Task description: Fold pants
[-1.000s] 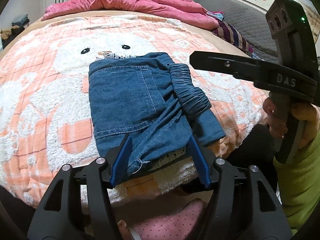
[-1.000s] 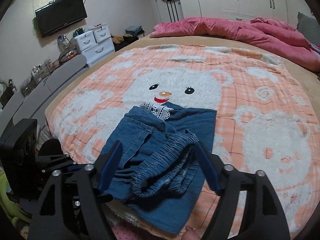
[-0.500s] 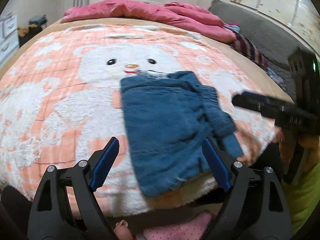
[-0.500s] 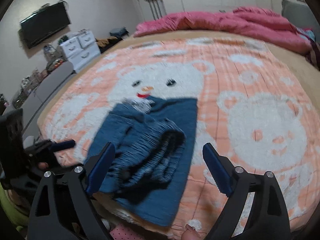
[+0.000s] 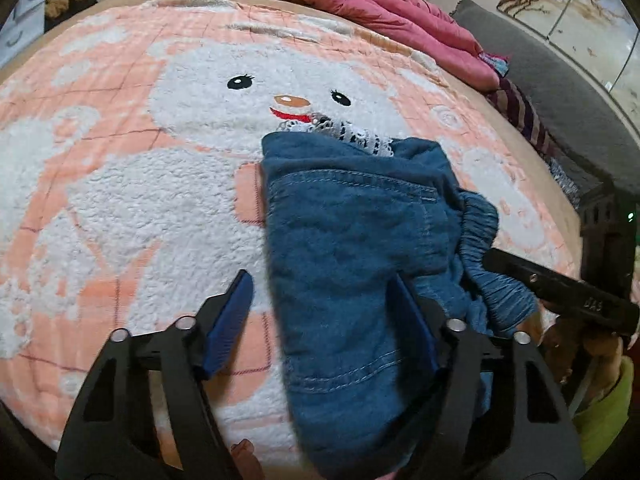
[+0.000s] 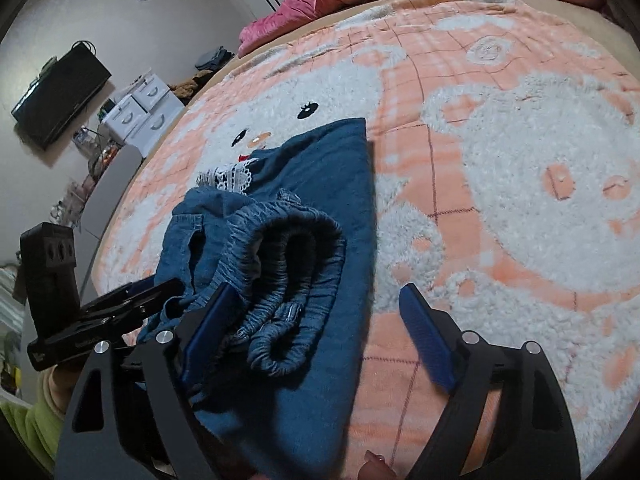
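Our left gripper straddles the near left part of the folded denim pants; its jaws are closing, with cloth between the blue pads but not yet pinched. We see the pants lying on the peach bear blanket near its front edge, lace trim at the far end. Our right gripper stands wide over the bunched elastic waistband, its jaws narrowing, gripping nothing.
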Demonstrator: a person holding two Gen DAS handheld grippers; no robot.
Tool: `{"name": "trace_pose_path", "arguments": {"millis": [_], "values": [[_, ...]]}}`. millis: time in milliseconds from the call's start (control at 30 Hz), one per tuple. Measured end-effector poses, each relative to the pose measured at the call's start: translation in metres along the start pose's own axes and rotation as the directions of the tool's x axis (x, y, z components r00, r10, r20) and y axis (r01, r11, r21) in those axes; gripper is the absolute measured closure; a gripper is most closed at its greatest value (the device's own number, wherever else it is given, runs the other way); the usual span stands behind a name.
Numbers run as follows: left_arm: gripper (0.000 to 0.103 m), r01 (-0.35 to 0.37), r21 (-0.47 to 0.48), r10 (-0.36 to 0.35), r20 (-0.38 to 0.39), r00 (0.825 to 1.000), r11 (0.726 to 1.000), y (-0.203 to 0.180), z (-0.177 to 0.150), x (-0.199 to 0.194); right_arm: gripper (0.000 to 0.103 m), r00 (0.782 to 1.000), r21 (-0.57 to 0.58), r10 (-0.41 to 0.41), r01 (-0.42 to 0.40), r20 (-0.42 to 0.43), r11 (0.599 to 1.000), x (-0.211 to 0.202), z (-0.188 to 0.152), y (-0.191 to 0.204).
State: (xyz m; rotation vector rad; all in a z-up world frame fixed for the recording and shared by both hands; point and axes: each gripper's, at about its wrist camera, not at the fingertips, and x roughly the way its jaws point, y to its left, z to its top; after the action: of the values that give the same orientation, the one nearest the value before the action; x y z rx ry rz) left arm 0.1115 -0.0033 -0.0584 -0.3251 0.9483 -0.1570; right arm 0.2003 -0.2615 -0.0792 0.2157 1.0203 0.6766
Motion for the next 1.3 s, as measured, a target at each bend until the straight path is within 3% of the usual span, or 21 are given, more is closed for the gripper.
{"name": "trace_pose_path", "arguments": {"millis": [67, 100, 167, 267, 400, 533, 700, 900, 1000, 1067, 1200, 1300], "values": [[0.065, 0.023, -0.005, -0.023, 0.000, 1.000, 1.000, -0.003, -0.001, 0.000, 0.028, 1.000, -0.016, -0.010, 0.010, 0.007, 1.000, 0.002, 0.000, 0.004], [0.069, 0.025, 0.005, -0.025, 0.004, 1.000, 1.000, -0.008, -0.002, 0.000, 0.033, 1.000, -0.030, -0.005, 0.005, 0.007, 1.000, 0.002, 0.000, 0.007], [0.077, 0.019, 0.014, -0.019, 0.012, 1.000, 1.000, -0.014, -0.002, 0.000, 0.053, 1.000, -0.024, 0.028, -0.028, 0.001, 0.999, 0.004, 0.001, 0.008], [0.087, 0.022, 0.007, -0.022, 0.031, 0.999, 1.000, -0.016, 0.001, -0.005, 0.069, 0.995, 0.015, 0.094, -0.094, 0.017, 0.995, 0.005, 0.000, 0.008], [0.091, 0.002, 0.066, -0.007, 0.073, 0.997, 0.998, -0.024, 0.009, -0.016, 0.083, 0.996, -0.080, 0.036, -0.030, 0.082, 0.996, -0.009, 0.003, 0.031], [0.092, -0.008, 0.089, -0.003, 0.126, 0.992, 0.996, -0.025, 0.029, -0.027, 0.083, 0.994, -0.195, -0.019, 0.039, 0.104, 0.980, -0.009, 0.023, 0.061], [0.092, -0.066, 0.088, 0.047, 0.194, 0.980, 0.994, -0.011, 0.070, -0.031, 0.083, 0.991, -0.250, -0.021, 0.053, 0.131, 0.967, 0.014, 0.066, 0.083], [0.089, -0.156, 0.054, 0.146, 0.153, 0.977, 0.986, 0.029, 0.109, 0.011, 0.082, 0.993, -0.221, -0.047, 0.070, 0.105, 0.973, 0.066, 0.118, 0.077], [0.076, -0.195, 0.016, 0.193, 0.077, 0.978, 0.981, 0.049, 0.104, 0.035, 0.075, 0.991, -0.173, -0.129, 0.131, 0.025, 0.976, 0.101, 0.121, 0.056], [0.064, -0.197, 0.007, 0.195, 0.086, 0.977, 0.980, 0.055, 0.098, 0.036, 0.068, 0.994, -0.133, -0.103, 0.105, 0.018, 0.986, 0.104, 0.118, 0.043], [0.057, -0.169, -0.027, 0.171, 0.090, 0.981, 0.985, 0.065, 0.093, 0.035, 0.057, 0.996, -0.096, -0.091, 0.093, 0.019, 0.991, 0.102, 0.114, 0.029], [0.050, -0.187, -0.019, 0.188, 0.098, 0.977, 0.982, 0.064, 0.091, 0.033, 0.049, 0.991, -0.120, -0.128, 0.131, 0.035, 0.984, 0.094, 0.106, 0.034]]}}
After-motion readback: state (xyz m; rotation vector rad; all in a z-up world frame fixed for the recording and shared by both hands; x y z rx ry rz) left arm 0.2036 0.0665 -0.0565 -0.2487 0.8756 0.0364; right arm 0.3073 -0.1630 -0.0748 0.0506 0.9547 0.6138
